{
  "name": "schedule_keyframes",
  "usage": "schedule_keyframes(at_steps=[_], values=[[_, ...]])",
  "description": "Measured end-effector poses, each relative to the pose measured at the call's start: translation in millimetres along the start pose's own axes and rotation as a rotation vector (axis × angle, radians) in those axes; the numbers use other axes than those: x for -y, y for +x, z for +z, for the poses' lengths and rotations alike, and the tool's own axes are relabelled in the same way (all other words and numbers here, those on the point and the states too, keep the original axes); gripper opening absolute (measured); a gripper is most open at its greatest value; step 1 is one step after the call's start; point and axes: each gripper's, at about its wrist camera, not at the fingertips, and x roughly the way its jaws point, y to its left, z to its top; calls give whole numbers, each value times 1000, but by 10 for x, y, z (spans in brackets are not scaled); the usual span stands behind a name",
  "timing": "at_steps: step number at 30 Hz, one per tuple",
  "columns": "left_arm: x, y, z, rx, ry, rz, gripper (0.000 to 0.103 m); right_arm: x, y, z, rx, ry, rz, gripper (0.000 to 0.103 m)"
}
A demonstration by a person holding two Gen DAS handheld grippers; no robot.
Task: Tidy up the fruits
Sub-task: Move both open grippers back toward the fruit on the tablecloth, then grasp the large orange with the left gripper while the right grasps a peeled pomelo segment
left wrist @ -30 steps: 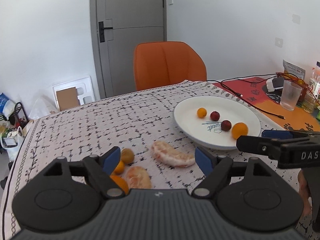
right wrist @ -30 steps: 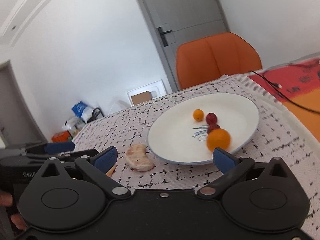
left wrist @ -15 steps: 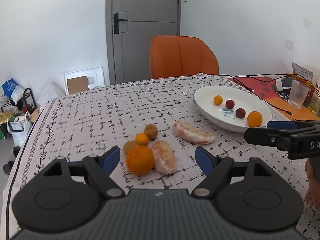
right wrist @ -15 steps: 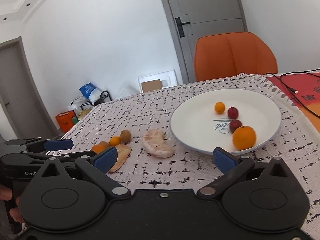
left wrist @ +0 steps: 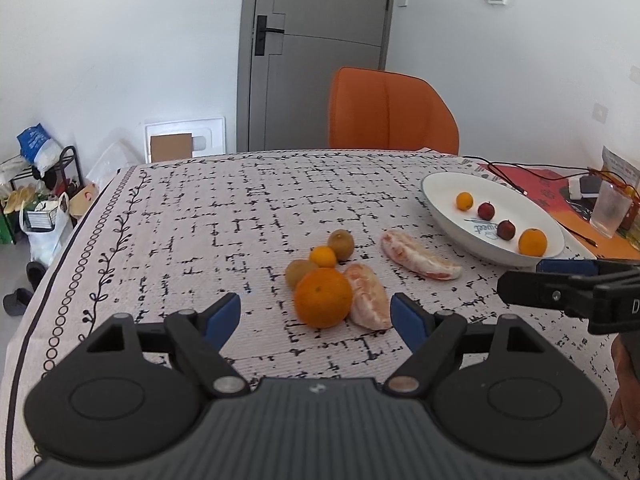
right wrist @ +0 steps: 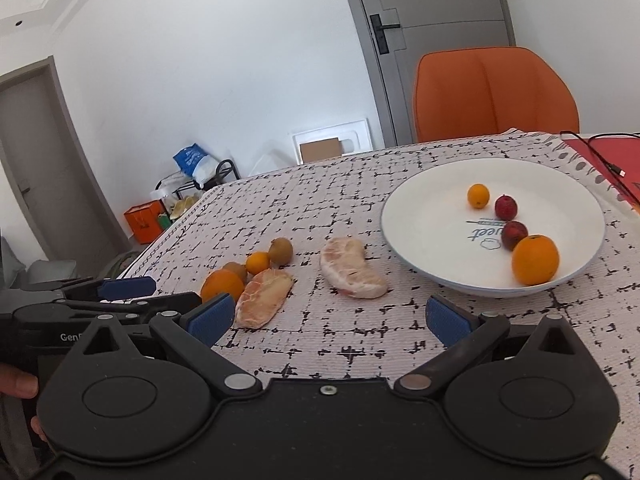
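While both grippers gape wide and hold nothing, the left gripper (left wrist: 316, 318) frames the large orange (left wrist: 323, 298) just ahead of its fingertips, and the right gripper (right wrist: 326, 318) faces a peeled pomelo wedge (right wrist: 352, 268). Only the right view shows an orange box (right wrist: 142, 222) on the floor. The plate (right wrist: 424, 240) carries four small fruits.

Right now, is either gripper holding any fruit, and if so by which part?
Nothing is held. The left gripper is open, its fingers apart short of the large orange. The right gripper is open too, with only tablecloth between its fingers.
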Motion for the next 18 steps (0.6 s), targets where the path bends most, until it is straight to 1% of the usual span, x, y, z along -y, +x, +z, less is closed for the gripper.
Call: schedule_keyframes(at_steps=[4,9,11,14,18], values=[[-61,24,-12,-2,-20,-2,79,-39,58,-8,-7,-7,0,103],[-98,65,-4,5,-42,-8,77,-80,143,2,-2,-33,-28,101],[-95,90,6,6,-44,-11,75,-82,189,17,-18,-43,-22,92],[-89,140,23,4,-47,-16,69,-104,258,34,-34,-70,-18,82],[-91,205,36,-3,-51,-21,62,-139,328,63,-35,-105,-24,76]])
